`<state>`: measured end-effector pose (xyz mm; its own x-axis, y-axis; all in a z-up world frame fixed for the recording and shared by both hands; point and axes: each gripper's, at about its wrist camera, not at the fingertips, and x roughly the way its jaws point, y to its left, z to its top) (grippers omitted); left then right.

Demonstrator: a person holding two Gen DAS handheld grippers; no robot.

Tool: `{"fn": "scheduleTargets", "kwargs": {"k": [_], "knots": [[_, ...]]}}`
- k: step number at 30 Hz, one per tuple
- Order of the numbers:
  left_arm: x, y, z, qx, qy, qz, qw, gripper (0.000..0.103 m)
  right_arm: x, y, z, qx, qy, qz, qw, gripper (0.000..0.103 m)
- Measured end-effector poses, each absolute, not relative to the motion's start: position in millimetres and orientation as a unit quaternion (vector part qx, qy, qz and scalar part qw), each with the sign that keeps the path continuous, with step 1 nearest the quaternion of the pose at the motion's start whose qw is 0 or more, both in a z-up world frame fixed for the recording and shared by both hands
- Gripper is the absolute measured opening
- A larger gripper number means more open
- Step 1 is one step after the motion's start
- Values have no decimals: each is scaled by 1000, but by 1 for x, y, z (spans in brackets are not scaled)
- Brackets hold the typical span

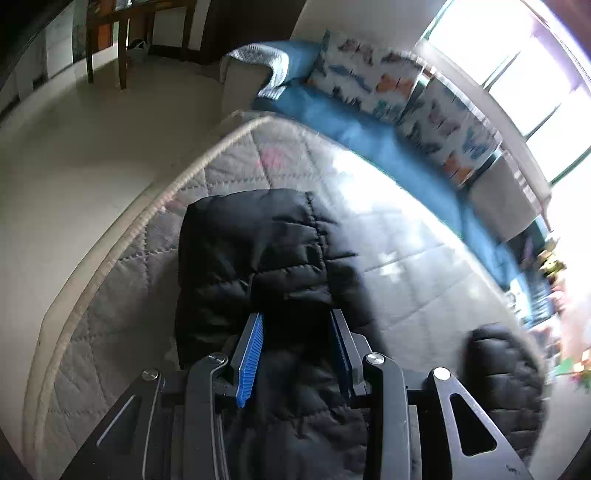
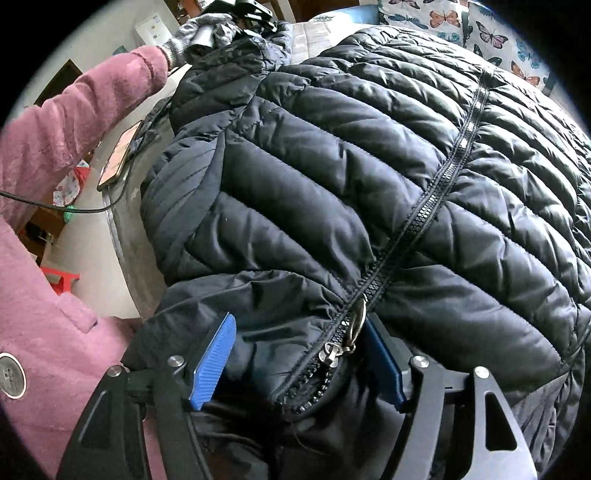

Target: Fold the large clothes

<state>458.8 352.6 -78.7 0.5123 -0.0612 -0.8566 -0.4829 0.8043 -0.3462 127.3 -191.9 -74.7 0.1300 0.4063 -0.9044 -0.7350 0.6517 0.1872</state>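
Note:
A black quilted puffer jacket (image 2: pixel 369 166) lies on a grey quilted mattress (image 1: pixel 388 229), zipper (image 2: pixel 424 218) facing up. My right gripper (image 2: pixel 295 343) has its blue pads either side of the collar by the zipper pull (image 2: pixel 356 325), with fabric bunched between them. My left gripper (image 1: pixel 295 321) has a jacket sleeve (image 1: pixel 258 251) between its blue pads, a little above the mattress near its left edge. The left gripper also shows in the right wrist view (image 2: pixel 243 14), at the far sleeve end, held by a gloved hand.
A blue sofa (image 1: pixel 369 133) with butterfly cushions (image 1: pixel 369 81) runs along the mattress's far side under a bright window. A phone (image 2: pixel 120 155) with a cable lies at the mattress edge. The person's pink-sleeved arm (image 2: pixel 74 122) reaches across on the left. Wooden table legs (image 1: pixel 122 44) stand on the floor.

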Motion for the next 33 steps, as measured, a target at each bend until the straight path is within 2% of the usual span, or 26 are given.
{"fn": "scheduleTargets", "kwargs": {"k": [4,5,6,7,8,16,18,19,20,21,22,23,27,33], "knots": [[428,361,-55,-297,444,119,837,39,126,-189,-75,-158,530,387,738,78],[417,365,-52,-302,438,117,838,43,125,-189,-75,-159,529,387,738,78],[408,368,-53,-311,440,112,835,51,125,-189,-75,-159,529,387,739,78],[400,372,-56,-322,441,109,831,70,126,-188,-76,-159,529,387,739,78],[392,376,-58,-331,438,109,829,77,125,-189,-76,-159,528,387,739,79],[376,383,-107,-405,445,82,794,77,124,-189,-76,-164,524,381,744,79],[373,380,-115,-427,431,68,792,75,123,-188,-76,-164,524,380,744,79],[373,377,-118,-433,423,63,794,69,123,-188,-76,-164,524,379,745,79],[376,375,-120,-433,418,62,796,56,123,-188,-76,-164,524,379,745,79],[375,373,-122,-433,416,62,798,48,123,-188,-76,-164,523,379,745,79],[375,372,-123,-436,412,62,798,31,122,-188,-76,-163,523,379,746,79],[374,371,-123,-441,408,61,797,17,123,-188,-76,-163,523,379,746,79],[364,364,-99,-434,380,65,814,10,123,-189,-75,-161,523,377,747,79],[334,321,3,-371,320,49,870,9,122,-194,-60,-141,508,378,761,79]]}}
